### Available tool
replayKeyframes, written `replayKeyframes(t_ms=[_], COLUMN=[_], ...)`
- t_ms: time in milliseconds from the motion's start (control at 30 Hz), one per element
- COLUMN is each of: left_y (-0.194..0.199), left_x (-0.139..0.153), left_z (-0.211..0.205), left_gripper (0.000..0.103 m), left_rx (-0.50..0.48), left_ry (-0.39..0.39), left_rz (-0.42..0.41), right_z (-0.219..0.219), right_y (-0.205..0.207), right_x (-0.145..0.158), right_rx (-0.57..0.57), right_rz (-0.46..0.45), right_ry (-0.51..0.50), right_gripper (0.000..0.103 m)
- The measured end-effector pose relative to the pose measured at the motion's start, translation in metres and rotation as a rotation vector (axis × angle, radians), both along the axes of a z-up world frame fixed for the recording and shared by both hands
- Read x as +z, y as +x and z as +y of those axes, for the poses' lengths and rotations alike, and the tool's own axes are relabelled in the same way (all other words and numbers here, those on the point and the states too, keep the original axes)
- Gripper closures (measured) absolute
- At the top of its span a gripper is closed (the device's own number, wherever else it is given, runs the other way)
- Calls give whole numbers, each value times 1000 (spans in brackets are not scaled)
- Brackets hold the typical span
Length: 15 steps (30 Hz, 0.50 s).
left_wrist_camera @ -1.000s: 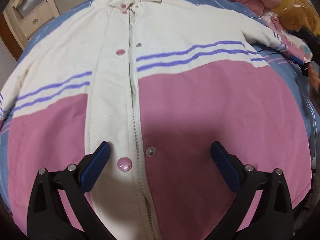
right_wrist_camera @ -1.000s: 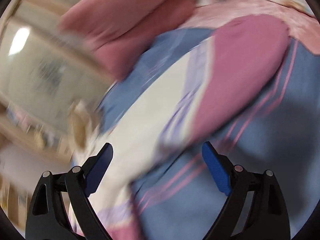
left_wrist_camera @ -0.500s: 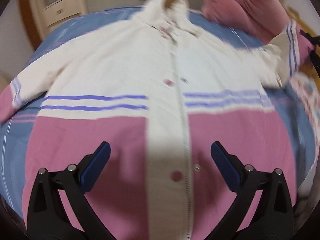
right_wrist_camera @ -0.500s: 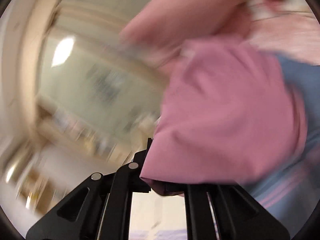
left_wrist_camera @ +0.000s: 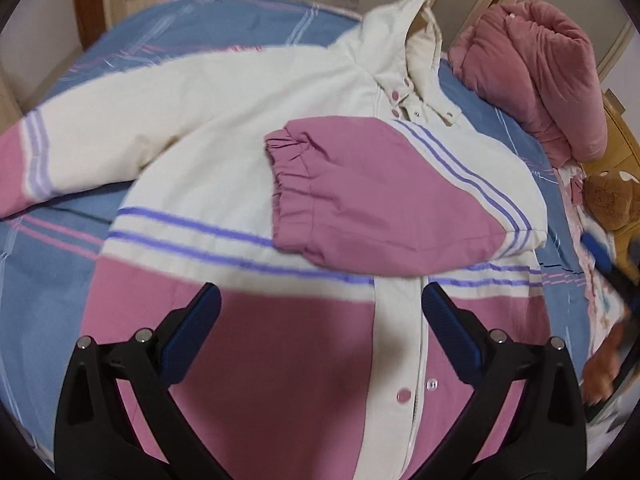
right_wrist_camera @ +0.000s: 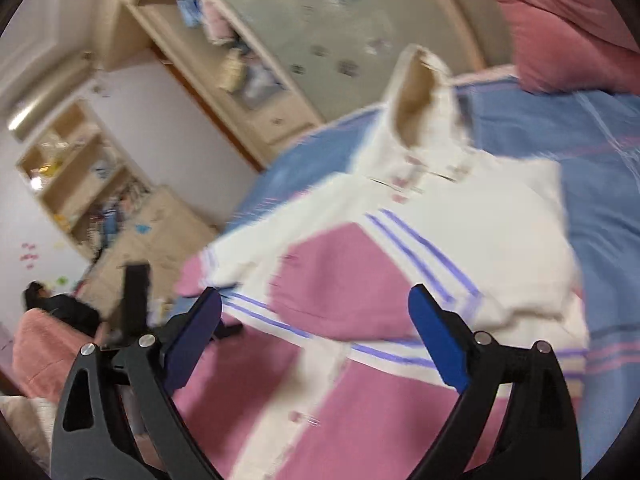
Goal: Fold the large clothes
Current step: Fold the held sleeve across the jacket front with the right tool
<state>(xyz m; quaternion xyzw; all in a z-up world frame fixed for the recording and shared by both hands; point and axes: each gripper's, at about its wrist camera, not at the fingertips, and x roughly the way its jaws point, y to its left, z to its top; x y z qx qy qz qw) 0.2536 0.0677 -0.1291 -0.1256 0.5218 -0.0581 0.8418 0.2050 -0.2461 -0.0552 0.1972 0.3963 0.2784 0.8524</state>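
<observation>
A cream and pink jacket (left_wrist_camera: pixel 240 184) lies front-up on a bed (left_wrist_camera: pixel 208 28) covered by a blue striped sheet. One sleeve (left_wrist_camera: pixel 384 188), pink with a gathered cuff, is folded across the chest, its cuff near the middle of the jacket. The other sleeve stretches out flat toward the left edge of the left wrist view, where its pink end is cut off. The hood stands up at the far end of the bed. The jacket's lower hem is hidden behind the gripper arms.

The left hand-held gripper (left_wrist_camera: pixel 320 332) hovers over the pink lower front, its jaws wide apart with nothing between them. The right hand-held gripper (right_wrist_camera: pixel 316 340) has just been opening; its jaws stand wide apart above the jacket and hold nothing. In the left wrist view it shows only as a blurred blue streak at the right edge.

A rolled pink quilt (left_wrist_camera: pixel 548 76) rests beside the hood. A brown plush toy (left_wrist_camera: pixel 612 200) is partly cut off at the right. The right wrist view is blurred; shelves (right_wrist_camera: pixel 80 172) and a cabinet are hard to make out.
</observation>
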Motion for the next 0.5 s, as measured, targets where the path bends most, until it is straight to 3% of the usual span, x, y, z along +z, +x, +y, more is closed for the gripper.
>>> replayKeyframes(t_ms=[67,133,200,267,300,333,367,500], left_y=[24,45,56,63,64,64,64,61], left_x=[-17,-38,-54,-61,-62,-60,-58,-33], left_z=[6,8,4,0,-1,-1,-3,-2], left_gripper=[2,2,6,34,41,67,79,87], left_rx=[-2,-18,-10,15,22,19,3,12], left_ry=[-90,-228,-261,-202,-183,-189,-225,-227], left_rz=[68,150,194,201,201,192,184,96], right_z=[-13,-30,-43,-53,-59,-65,-70,-101], right_y=[10,12,7,5,5,5,6,14], right_x=[-16,-30,-34,-39,-41,-43,-45,-63], right_rx=[-34,-53,-65,-82,-95,-110,-124,-214], right_rz=[61,103,116,123,127,133,138,217], right_ry=[-7,6,6,-4,-13,-18,-16,111], right_gripper=[8,9,9,9,9,9,9,9])
